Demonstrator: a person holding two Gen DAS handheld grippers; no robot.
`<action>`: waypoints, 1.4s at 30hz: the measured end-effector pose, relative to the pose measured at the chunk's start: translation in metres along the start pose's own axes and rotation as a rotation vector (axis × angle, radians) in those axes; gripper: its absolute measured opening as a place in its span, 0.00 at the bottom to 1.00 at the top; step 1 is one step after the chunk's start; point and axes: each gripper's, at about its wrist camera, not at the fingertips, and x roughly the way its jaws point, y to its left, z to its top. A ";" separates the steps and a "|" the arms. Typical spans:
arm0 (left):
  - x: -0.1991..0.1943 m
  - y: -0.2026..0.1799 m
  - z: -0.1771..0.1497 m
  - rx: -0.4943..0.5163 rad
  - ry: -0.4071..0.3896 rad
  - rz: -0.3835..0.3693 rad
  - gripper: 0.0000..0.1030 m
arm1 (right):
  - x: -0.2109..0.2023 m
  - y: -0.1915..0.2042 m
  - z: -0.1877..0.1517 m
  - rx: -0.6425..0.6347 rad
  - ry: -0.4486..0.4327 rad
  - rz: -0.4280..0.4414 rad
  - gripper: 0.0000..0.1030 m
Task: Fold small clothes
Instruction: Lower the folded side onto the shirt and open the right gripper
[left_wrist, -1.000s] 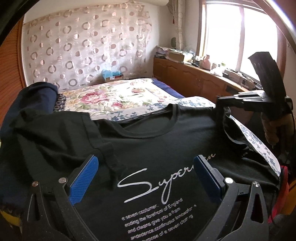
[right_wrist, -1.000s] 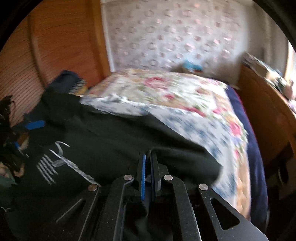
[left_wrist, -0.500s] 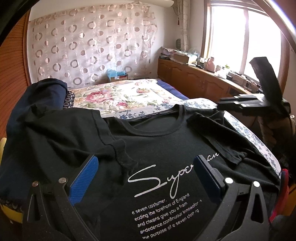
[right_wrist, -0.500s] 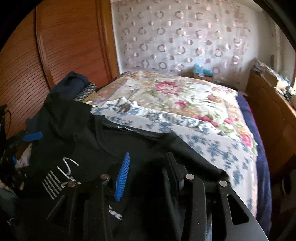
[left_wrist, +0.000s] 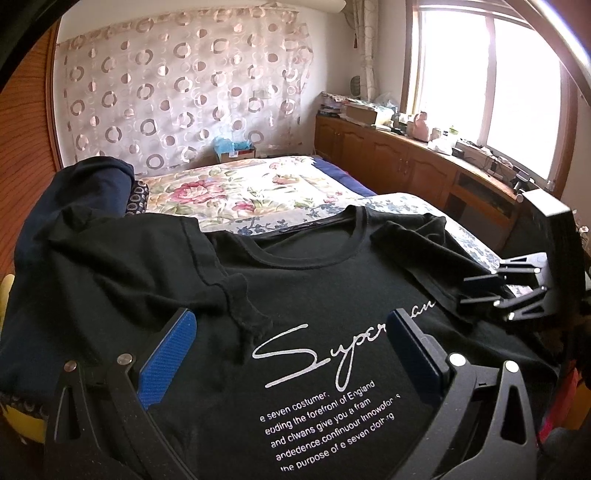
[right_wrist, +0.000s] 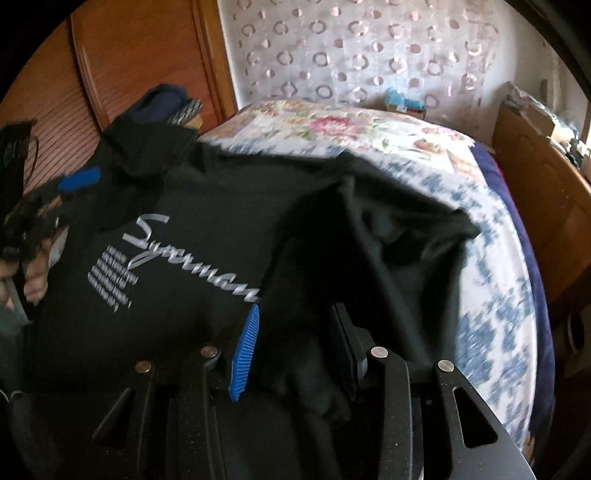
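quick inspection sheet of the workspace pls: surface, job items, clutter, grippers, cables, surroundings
Surface: bed with floral bedspread; blue-flowered sheet at the near end.
Job's things: black T-shirt face up, white print showing, both sleeves folded inward.
Clutter: dark navy garment heaped at the shirt's left.
Grippers: left hand-held gripper open over the print, holding nothing; right hand-held gripper open, with sleeve cloth between the jaws.
Cables: nothing seen.
Surroundings: circle-patterned curtain, window, cluttered wooden cabinets, wooden wall.
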 end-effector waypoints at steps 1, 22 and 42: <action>0.000 0.000 0.000 0.000 0.000 0.000 1.00 | 0.001 0.001 -0.001 -0.005 0.004 0.000 0.40; -0.008 0.002 -0.006 -0.011 -0.003 0.015 1.00 | -0.008 0.009 -0.020 -0.058 -0.012 -0.032 0.04; -0.017 0.054 0.017 -0.065 -0.029 0.109 1.00 | -0.024 -0.005 0.000 -0.019 -0.076 0.015 0.41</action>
